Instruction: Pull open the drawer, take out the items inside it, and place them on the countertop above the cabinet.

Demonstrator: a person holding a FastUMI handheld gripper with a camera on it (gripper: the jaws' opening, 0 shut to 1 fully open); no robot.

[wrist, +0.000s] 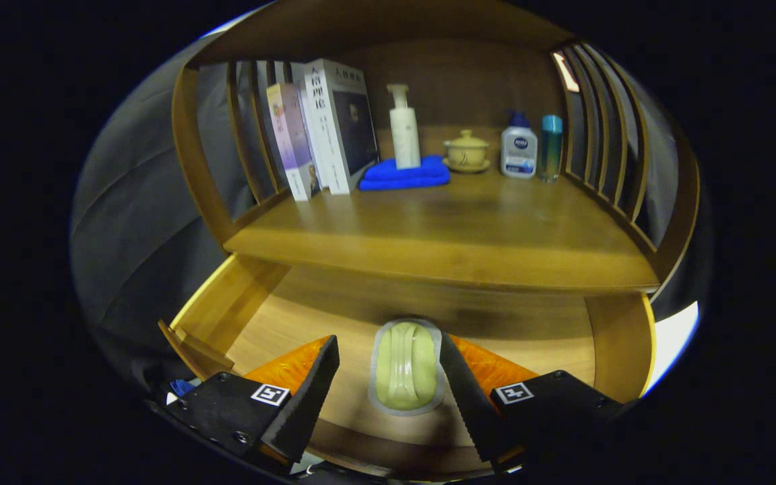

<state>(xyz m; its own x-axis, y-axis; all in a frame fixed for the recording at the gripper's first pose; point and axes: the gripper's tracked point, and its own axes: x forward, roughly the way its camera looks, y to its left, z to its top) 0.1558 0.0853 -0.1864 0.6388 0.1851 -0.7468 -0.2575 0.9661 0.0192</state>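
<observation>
Down between the fingers of the gripper (388,377) lies a pale green bar in a clear wrapper (407,367), resting flat on the floor of the open drawer (529,330). The jaws stand wide apart, one on each side of the bar; the right finger's inner edge looks to be at the wrapper's edge, while the left finger stands off from it with bare wood showing between, so nothing is clamped. Whether the right finger truly touches the wrapper I cannot tell.

The drawer is pulled out, its wooden side walls rising left and right of the bar and its floor running back under the countertop (442,236) above. That countertop is a wooden shelf with slatted sides and a wooden back.

Along the back of the countertop, well beyond the bar, stand several things. Two books (324,128) lean upright at the left end. Just right of them a folded blue cloth (405,174) lies flat, with a white pump bottle (404,128) standing on it. Right of the cloth sits a small yellow lidded cup on a saucer (466,151). Further right stand a white bottle with a blue cap (519,149) and, just beside it, a slim teal bottle (551,147), close to the right slats.
</observation>
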